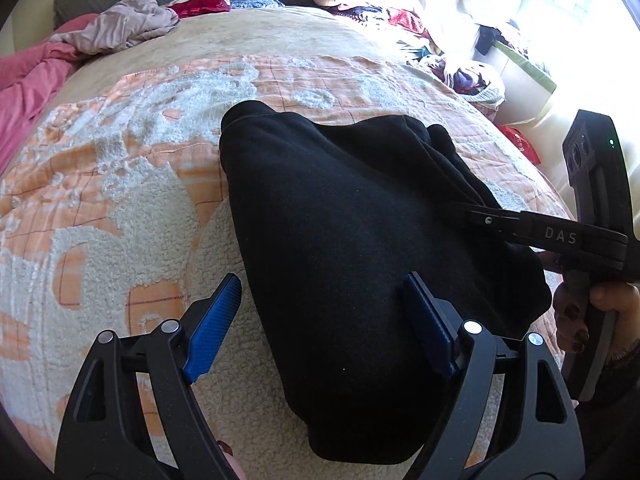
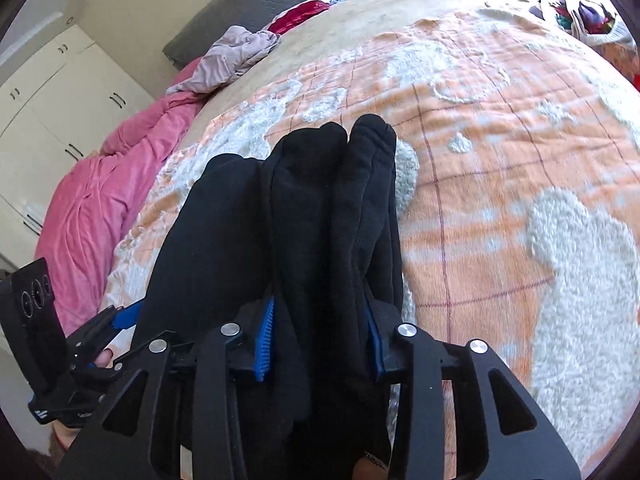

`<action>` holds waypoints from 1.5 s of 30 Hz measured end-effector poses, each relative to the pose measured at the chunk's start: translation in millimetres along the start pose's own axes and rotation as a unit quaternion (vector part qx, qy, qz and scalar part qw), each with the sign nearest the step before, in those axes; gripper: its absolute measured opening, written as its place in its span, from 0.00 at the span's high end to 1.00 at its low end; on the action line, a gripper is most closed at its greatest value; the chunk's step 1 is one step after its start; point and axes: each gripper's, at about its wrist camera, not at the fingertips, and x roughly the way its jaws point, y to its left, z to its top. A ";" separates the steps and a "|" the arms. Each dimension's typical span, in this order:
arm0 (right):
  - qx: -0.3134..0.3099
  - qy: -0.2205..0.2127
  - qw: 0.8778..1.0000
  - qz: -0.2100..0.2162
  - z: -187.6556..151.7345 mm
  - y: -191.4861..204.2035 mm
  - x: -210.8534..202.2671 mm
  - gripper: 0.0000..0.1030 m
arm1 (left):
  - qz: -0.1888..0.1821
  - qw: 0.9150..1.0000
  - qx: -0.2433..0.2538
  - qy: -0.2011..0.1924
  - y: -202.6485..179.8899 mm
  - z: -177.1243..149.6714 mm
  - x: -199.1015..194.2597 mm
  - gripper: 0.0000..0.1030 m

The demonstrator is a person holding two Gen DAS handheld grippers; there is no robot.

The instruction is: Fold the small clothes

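On the bed: a black garment [image 1: 352, 248] lies on the orange-and-white fleece blanket [image 1: 132, 184], near edge toward the grippers.
Progress: it looks bunched into thick layers, so folding seems under way; I judge it unfinished, since the shape is lumpy and uneven.
Left to do: flatten, square it up, then set it aside; the clothes pile [image 1: 400, 12] at the far right suggests more pieces wait.
Left gripper [image 1: 320, 328]: jaws spread wide over the garment's near left edge, one blue pad [image 1: 214, 328] on blanket, nothing pinched.
Right gripper [image 2: 320, 344]: partly closed, thick black folds bunched between its pads, apparently gripped.
Left view only: the garment's whole outline; the person's hand [image 1: 600, 308] on the right handle.
Right view only: three rolled ridges; pink duvet [image 2: 104, 208]; white cupboards [image 2: 52, 92].
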 end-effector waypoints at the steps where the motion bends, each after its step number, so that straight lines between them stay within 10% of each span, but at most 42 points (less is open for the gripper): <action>1: -0.003 0.001 1.000 -0.003 -2.3 0.4 -0.8 0.62 | 0.002 1.000 0.002 0.000 -0.5 -0.1 -0.6 0.27; 16: 0.028 0.023 0.999 0.025 -22.5 9.1 -23.6 0.49 | 0.002 1.000 -0.009 -0.003 5.6 -3.8 -16.4 0.25; 19: 0.022 0.016 0.999 0.032 -27.2 14.1 -29.6 0.73 | -0.004 1.000 -0.015 -0.003 7.3 -5.9 -20.2 0.25; 23: 0.006 -0.007 0.996 0.084 -30.4 26.1 -43.2 0.77 | -0.015 0.999 -0.029 -0.014 11.3 -8.9 -31.9 0.25; 28: 0.003 0.015 1.000 -0.002 -35.8 21.5 -27.6 0.75 | -0.016 0.999 -0.029 0.013 10.1 -15.2 -15.2 0.25; 45: -0.078 -0.150 0.975 -0.144 -78.7 49.1 -90.4 0.10 | -0.022 0.999 -0.041 -0.013 11.4 -22.6 -42.0 0.25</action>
